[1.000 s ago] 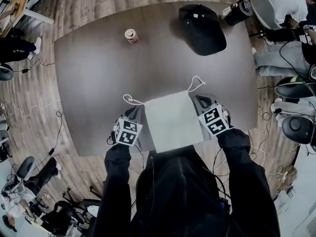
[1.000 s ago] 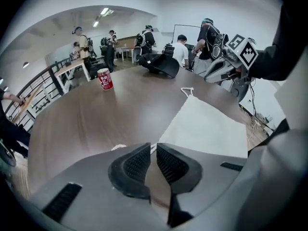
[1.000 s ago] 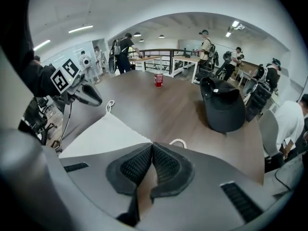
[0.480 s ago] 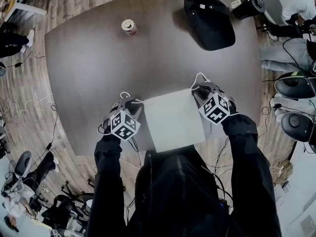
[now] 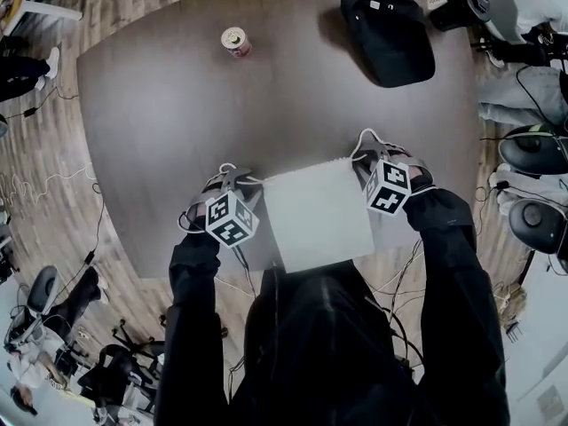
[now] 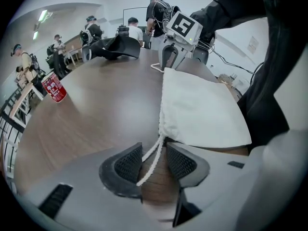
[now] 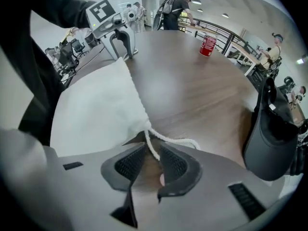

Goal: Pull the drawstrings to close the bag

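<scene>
A flat white drawstring bag (image 5: pixel 318 216) lies at the table's near edge, its mouth pointing away from me. My left gripper (image 5: pixel 229 181) sits at the bag's top left corner. In the left gripper view the left drawstring (image 6: pixel 150 160) runs loosely between the left gripper's (image 6: pixel 154 148) pads; its jaws are opening and do not press it. My right gripper (image 5: pixel 380 156) is at the top right corner. There the right drawstring (image 7: pixel 179 139) loops out of the bag (image 7: pixel 96 107) and passes between the right gripper's (image 7: pixel 152 150) opening jaws, ungripped.
A red can (image 5: pixel 235 41) stands at the far left of the brown table (image 5: pixel 160 131). A black cap (image 5: pixel 388 32) lies at the far right. People sit beyond the table's right edge, with office chairs (image 5: pixel 532 153) and floor cables around.
Both grippers have moved forward from beside the bag to its top corners, over the cords. Their jaws have gone from shut to open.
</scene>
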`<move>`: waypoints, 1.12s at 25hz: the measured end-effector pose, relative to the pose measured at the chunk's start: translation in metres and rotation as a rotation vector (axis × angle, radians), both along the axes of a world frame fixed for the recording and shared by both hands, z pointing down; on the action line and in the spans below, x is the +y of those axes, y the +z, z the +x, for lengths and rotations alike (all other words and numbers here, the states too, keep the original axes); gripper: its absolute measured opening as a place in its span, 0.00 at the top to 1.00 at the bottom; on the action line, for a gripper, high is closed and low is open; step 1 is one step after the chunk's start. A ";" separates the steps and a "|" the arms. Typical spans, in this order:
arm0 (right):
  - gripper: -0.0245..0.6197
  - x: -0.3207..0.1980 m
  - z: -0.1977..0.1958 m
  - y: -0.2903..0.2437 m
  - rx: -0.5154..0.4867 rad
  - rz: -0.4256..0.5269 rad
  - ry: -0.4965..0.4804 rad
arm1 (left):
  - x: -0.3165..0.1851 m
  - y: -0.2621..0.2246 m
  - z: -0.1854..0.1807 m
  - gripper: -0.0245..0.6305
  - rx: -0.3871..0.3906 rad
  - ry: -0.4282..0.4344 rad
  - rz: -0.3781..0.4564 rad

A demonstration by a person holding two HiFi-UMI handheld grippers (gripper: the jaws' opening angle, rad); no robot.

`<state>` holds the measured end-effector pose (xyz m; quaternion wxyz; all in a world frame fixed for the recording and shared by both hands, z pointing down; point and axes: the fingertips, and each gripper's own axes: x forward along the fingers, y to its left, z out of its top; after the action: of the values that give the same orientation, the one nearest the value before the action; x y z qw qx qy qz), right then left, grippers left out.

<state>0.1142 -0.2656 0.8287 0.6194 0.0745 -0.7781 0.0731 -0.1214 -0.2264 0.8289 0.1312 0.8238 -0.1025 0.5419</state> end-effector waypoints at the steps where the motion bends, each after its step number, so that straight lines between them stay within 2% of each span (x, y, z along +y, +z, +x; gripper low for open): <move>1: 0.83 0.003 -0.001 0.001 -0.005 -0.004 0.003 | 0.000 0.000 0.000 0.70 -0.004 0.000 -0.001; 3: 0.87 0.008 -0.001 0.001 -0.013 0.000 0.023 | -0.003 0.001 0.001 0.74 -0.014 -0.002 0.003; 4: 0.88 0.009 -0.001 0.001 -0.018 0.003 0.042 | -0.003 0.002 0.003 0.86 -0.020 -0.002 0.006; 5: 0.88 0.009 -0.001 0.001 -0.022 0.004 0.063 | -0.004 0.002 0.004 0.89 -0.028 0.001 0.007; 9: 0.91 0.008 -0.001 0.001 -0.023 0.022 0.137 | -0.004 0.002 0.004 0.89 -0.051 -0.009 0.013; 11: 0.92 0.007 0.001 0.002 -0.039 0.032 0.217 | -0.005 0.003 0.004 0.90 -0.064 -0.048 0.022; 15: 0.92 0.002 0.004 -0.008 -0.094 0.046 0.398 | -0.005 -0.002 0.004 0.90 -0.060 -0.205 0.013; 21: 0.93 -0.008 -0.003 -0.056 -0.198 0.175 0.582 | -0.012 -0.039 -0.008 0.90 -0.001 -0.426 0.065; 24: 0.93 -0.012 -0.008 -0.093 -0.256 0.259 0.646 | -0.019 -0.069 -0.009 0.90 0.049 -0.555 0.102; 28: 0.93 -0.016 -0.011 -0.150 -0.338 0.393 0.684 | -0.028 -0.116 -0.014 0.90 0.128 -0.728 0.176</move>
<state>0.1030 -0.2816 0.6783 0.3973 0.4317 -0.7984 0.1358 -0.1357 -0.2541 0.7126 0.2500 0.7736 -0.4263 0.3966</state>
